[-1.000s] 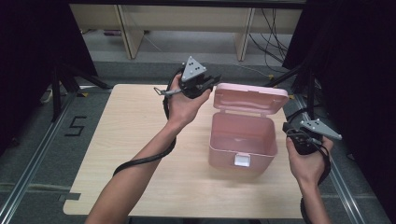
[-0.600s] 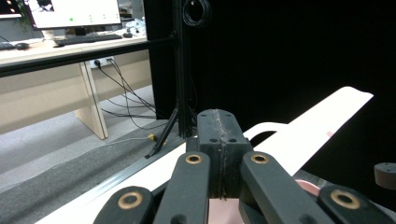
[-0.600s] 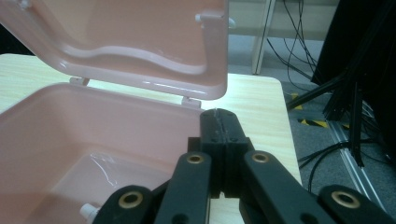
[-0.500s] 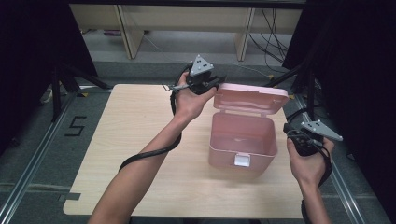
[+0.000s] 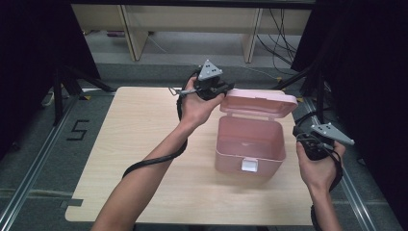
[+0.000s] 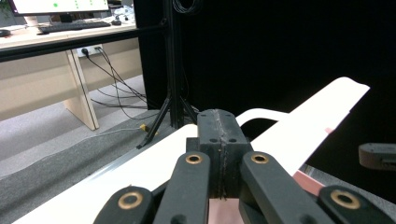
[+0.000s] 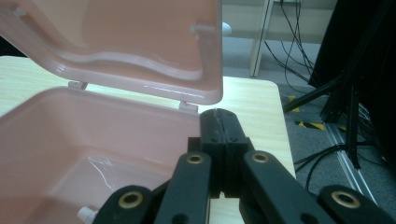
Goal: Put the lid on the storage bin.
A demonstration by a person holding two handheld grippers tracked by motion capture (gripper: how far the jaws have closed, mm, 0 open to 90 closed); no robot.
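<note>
A pink plastic box [image 5: 250, 144] stands on the wooden table [image 5: 144, 134] with its hinged lid [image 5: 262, 102] raised and a white latch [image 5: 249, 166] on its front. My left gripper [image 5: 226, 88] is shut and sits at the left end of the raised lid. In the left gripper view the shut left gripper [image 6: 219, 114] lies over the pale lid [image 6: 303, 126]. My right gripper [image 5: 300, 134] hangs just right of the box. In the right gripper view the right gripper [image 7: 218, 114] is shut near the box's rear corner, under the lid [image 7: 130, 37]. The box's inside [image 7: 84, 149] looks empty.
The box stands on the right half of the table, close to its right edge [image 5: 300, 163]. Black stand legs [image 5: 72, 82] and metal floor rails [image 5: 29, 168] flank the table. Wooden desks [image 5: 192, 19] and cables [image 5: 284, 33] lie beyond its far edge.
My left gripper has moved right, up to the left end of the raised lid. The right gripper and the box have stayed where they were.
</note>
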